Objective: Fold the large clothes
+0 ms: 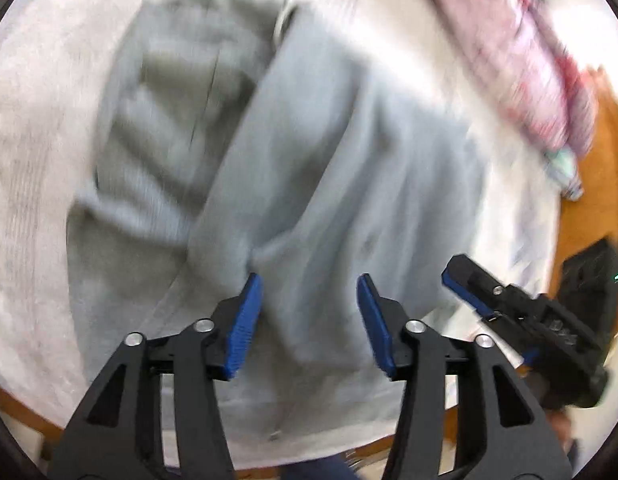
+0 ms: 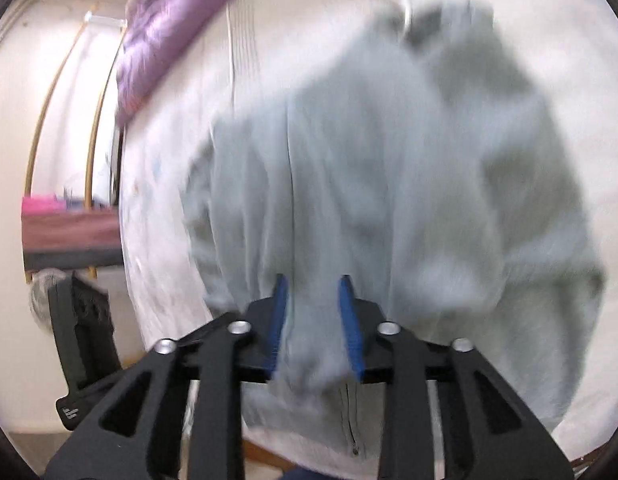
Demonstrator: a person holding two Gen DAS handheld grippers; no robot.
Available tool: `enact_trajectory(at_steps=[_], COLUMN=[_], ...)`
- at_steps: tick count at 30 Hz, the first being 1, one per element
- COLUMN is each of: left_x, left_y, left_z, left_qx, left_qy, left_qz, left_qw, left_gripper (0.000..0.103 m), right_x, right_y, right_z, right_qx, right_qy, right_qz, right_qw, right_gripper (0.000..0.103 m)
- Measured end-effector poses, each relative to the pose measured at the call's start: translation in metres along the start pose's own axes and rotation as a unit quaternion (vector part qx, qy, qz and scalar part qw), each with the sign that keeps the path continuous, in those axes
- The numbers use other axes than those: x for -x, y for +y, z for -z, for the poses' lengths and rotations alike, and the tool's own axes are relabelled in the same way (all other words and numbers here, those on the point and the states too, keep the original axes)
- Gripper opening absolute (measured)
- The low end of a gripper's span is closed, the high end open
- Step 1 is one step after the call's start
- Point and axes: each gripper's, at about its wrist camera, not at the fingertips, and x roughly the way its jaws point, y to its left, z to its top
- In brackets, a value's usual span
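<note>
A large light grey zip-up hooded garment (image 1: pixel 309 148) lies partly folded on a white bed sheet (image 1: pixel 33 184); it also shows in the right wrist view (image 2: pixel 389 184), with its zipper (image 2: pixel 351 432) near the bottom. Both views are motion-blurred. My left gripper (image 1: pixel 309 292) is open just above the garment's lower part, nothing between its blue pads. My right gripper (image 2: pixel 313 292) is partly open over the garment's lower edge, with fabric showing between the pads; grip unclear. The right gripper also appears in the left wrist view (image 1: pixel 509 308), at the garment's right side.
A pink-purple patterned quilt (image 1: pixel 525 60) lies at the bed's far side, also in the right wrist view (image 2: pixel 165 28). A black box (image 1: pixel 589 280) stands on the wooden floor at right. A fan (image 2: pixel 43 296) and a shelf (image 2: pixel 69 224) stand left of the bed.
</note>
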Motion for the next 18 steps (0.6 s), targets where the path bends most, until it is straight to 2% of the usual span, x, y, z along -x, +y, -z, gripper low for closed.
enact_trajectory(at_steps=[1, 3, 5, 7, 9, 10, 12, 18], left_x=[0.008, 0.014, 0.011, 0.001, -0.014, -0.022, -0.037, -0.079], left_y=[-0.003, -0.005, -0.001, 0.005, -0.003, -0.003, -0.006, -0.006], left_z=[-0.013, -0.044, -0.083, -0.115, -0.142, -0.158, -0.179, -0.212], left_qx=[0.004, 0.008, 0.016, 0.041, 0.059, 0.058, 0.055, 0.065], left_qy=[-0.017, -0.044, -0.049, -0.053, -0.041, -0.036, -0.029, 0.014], left_qz=[0.002, 0.005, -0.016, -0.013, -0.033, -0.039, -0.065, -0.099], left_qw=[0.9999, 0.999, 0.9985, 0.9977, 0.9969, 0.9969, 0.996, 0.9928], left_gripper=[0.065, 0.066, 0.066, 0.068, 0.069, 0.073, 0.074, 0.074], right_x=[0.003, 0.009, 0.005, 0.001, -0.004, -0.009, -0.012, -0.037], right_y=[0.0, -0.009, -0.021, -0.034, -0.042, -0.046, -0.053, -0.071], right_z=[-0.013, -0.04, -0.069, -0.095, -0.114, -0.124, -0.138, -0.157], right_qx=[-0.006, -0.032, -0.07, -0.101, -0.13, -0.141, -0.165, -0.204], right_qy=[-0.011, -0.037, -0.043, -0.055, -0.065, -0.065, -0.063, -0.024], right_qz=[0.004, 0.013, 0.026, 0.021, 0.037, 0.034, 0.035, 0.023], right_qw=[1.0, 0.999, 0.996, 0.993, 0.989, 0.987, 0.984, 0.978], right_gripper=[0.041, 0.043, 0.043, 0.044, 0.046, 0.048, 0.05, 0.051])
